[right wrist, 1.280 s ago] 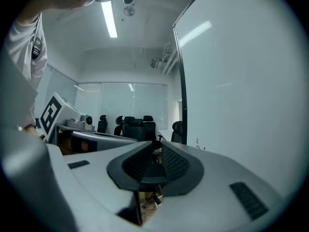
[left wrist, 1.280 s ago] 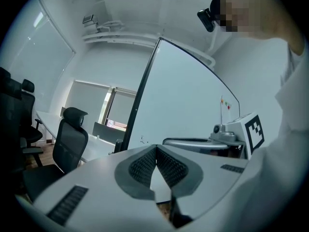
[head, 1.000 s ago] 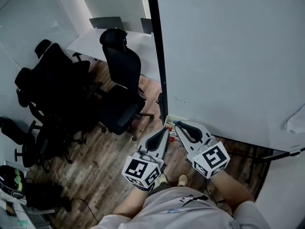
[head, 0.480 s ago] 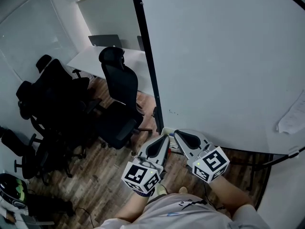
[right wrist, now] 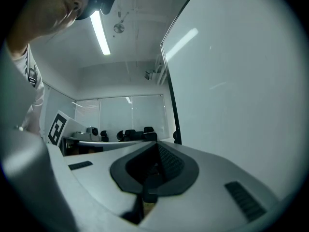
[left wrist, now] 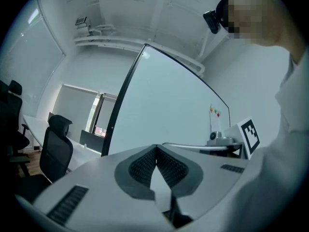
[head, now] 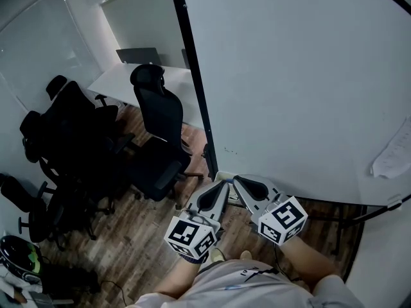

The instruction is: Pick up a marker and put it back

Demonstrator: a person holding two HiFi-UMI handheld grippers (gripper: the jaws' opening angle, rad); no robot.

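Observation:
The big whiteboard (head: 295, 82) fills the right of the head view, and both gripper views look up along it. My left gripper (head: 221, 186) and right gripper (head: 239, 180) are side by side just below its lower left corner. Both are shut and empty, their jaws meeting at the tips (left wrist: 156, 148) (right wrist: 157, 145). A pale corner of the marker tray (head: 221, 174) peeks out above the grippers, which hide the rest of it. I cannot make out any marker.
The board's black frame post (head: 192, 88) runs down to the tray. Black office chairs (head: 157, 127) crowd the wooden floor on the left, by a white desk (head: 128, 76). A paper (head: 392, 154) hangs at the board's right edge. A person's torso fills the bottom.
The head view has swung, so the board's post sits further left. The tray, with a red item showing a second ago, is now almost hidden by the grippers. Both grippers stay shut.

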